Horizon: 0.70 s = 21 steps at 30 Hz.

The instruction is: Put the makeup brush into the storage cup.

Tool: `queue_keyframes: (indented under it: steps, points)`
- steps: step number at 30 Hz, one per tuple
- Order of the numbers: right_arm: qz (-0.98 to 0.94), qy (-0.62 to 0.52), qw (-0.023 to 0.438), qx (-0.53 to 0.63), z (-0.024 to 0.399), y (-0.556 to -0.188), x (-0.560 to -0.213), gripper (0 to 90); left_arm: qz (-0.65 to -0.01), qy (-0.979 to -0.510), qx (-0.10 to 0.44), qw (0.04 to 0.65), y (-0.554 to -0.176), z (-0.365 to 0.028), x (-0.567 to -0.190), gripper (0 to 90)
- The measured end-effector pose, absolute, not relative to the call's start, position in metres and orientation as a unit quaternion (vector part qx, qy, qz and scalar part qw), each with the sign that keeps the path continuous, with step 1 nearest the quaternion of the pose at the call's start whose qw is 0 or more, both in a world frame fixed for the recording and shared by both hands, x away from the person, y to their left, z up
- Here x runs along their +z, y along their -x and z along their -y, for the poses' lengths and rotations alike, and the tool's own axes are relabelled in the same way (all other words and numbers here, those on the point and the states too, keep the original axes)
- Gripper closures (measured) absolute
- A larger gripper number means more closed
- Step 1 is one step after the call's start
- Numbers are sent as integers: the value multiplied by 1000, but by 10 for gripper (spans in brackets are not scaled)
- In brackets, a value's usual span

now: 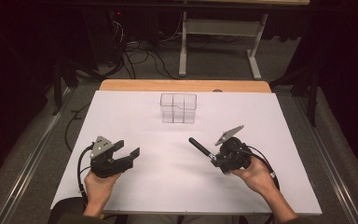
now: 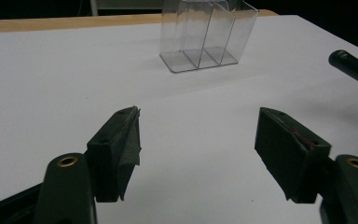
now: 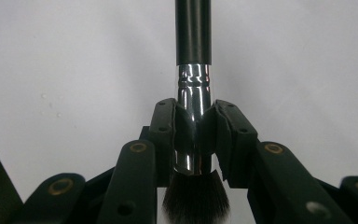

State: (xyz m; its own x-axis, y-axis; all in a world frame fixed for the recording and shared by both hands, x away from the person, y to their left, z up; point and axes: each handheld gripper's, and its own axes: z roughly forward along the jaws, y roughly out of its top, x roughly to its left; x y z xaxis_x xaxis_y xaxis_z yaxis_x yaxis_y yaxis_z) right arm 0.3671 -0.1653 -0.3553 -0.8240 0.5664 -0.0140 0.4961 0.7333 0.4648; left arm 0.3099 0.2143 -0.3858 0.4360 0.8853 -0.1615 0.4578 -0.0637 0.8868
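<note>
Brush (image 3: 193, 70): a makeup brush with a black handle, a shiny metal ferrule and dark bristles with pale tips. It is clamped in the right gripper and carried above the white table cover.
Grip point: the pads (image 3: 216, 133) press on the ferrule from both sides, just ahead of the bristles. The bristles lie on the body side of the jaws; the handle runs straight out past the tips.
Brush heading: in the high view the handle (image 1: 199, 147) points away from the right gripper, up and to the left, toward the middle of the table.
Right gripper (image 1: 213, 157): jaws closed on the brush. It is held in the person's right hand (image 1: 254, 175), with its grey plate on top and its cable trailing back along the forearm.
Left gripper (image 1: 128, 150): jaws apart, nothing between them. It is held in the person's left hand (image 1: 100, 184), low over the cover and well to the left of the right gripper. In the left gripper view the handle end of the brush shows far off at the right edge.
Organizer (image 1: 178, 108): a clear plastic box with compartments, upright on the cover ahead of both grippers, well apart from each and roughly between their lines of reach.
Table cover (image 1: 261, 116): a white sheet over the wooden tabletop (image 1: 135, 85), whose edge shows beyond the organizer.
</note>
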Motion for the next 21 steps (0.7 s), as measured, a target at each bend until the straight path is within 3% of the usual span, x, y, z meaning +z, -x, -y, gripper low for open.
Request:
queue_keyframes:
  steps: [21]
  points:
    - [-916, -287, 67, 271, 158, -355, -343, 723, -474, -708, 224, 474, -310, -208, -384, 309]
